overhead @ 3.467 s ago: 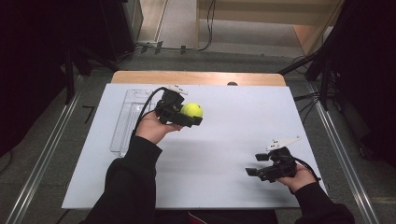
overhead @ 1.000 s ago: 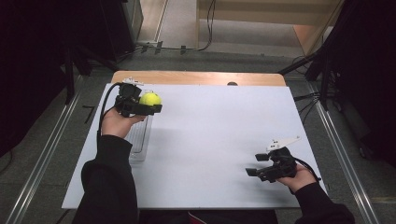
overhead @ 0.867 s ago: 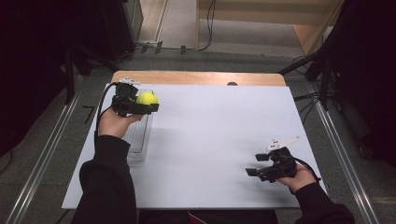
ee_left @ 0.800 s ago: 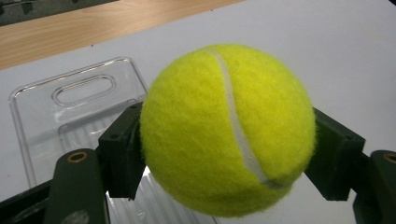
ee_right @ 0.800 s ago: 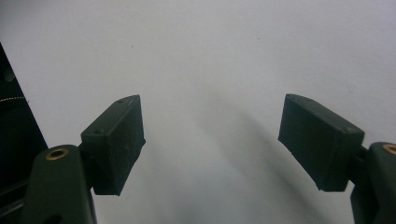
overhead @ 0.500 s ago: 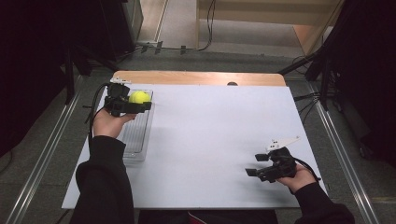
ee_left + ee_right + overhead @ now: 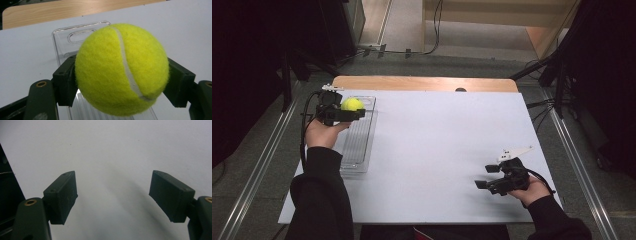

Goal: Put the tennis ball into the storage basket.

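Observation:
A yellow tennis ball [image 7: 352, 104] [image 7: 121, 68] is clamped between the jaws of my left gripper [image 7: 348, 111] [image 7: 120, 86]. It hangs over the far end of a clear plastic tray [image 7: 360, 141] [image 7: 65, 41] at the left side of the white board. Both pads press on the ball's sides. My right gripper [image 7: 486, 176] [image 7: 113, 198] rests near the board's front right, open, with bare white board between its jaws.
The white board [image 7: 437, 140] lies on a wooden table whose far edge [image 7: 422, 83] shows behind it. Metal rails [image 7: 577, 165] run along both sides. A small dark spot [image 7: 460, 90] sits at the board's far edge.
My left gripper has carried the ball leftward and a little down, from the tray's right side to over its far end. The right gripper has stayed still.

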`<state>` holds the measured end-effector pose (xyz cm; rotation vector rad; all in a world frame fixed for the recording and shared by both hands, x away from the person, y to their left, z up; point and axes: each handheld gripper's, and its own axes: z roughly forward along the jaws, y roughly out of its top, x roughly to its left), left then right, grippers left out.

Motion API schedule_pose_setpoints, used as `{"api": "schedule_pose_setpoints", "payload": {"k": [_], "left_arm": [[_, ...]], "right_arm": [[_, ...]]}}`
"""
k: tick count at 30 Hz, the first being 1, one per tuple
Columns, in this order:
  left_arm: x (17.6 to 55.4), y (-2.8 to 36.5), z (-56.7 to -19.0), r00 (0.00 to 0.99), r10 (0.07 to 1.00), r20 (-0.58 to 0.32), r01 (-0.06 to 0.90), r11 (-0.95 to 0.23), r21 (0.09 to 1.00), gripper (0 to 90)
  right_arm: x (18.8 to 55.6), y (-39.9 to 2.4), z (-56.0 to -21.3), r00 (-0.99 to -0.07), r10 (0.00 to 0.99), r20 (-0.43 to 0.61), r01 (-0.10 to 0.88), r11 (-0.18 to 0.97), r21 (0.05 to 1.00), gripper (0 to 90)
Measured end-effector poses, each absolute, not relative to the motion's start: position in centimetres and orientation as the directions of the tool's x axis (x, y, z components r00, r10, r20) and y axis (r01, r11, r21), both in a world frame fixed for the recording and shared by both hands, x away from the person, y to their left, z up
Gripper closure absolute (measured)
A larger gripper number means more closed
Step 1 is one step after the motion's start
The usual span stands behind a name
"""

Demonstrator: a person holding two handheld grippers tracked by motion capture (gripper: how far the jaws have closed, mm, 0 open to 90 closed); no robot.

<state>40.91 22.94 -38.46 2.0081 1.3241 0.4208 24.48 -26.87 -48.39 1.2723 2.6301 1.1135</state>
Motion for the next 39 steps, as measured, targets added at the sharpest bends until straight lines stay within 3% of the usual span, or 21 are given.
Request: {"api": "schedule_pose_setpoints", "payload": {"k": [39], "left_arm": [[42.0, 22.9, -42.0, 0.392, 0.915, -0.1, 0.733, -0.245, 0.635, 26.3]], "right_arm": [[24.5, -26.8, -48.4, -0.672, 0.687, 0.277, 0.678, 0.419, 0.604, 20.4]]}}
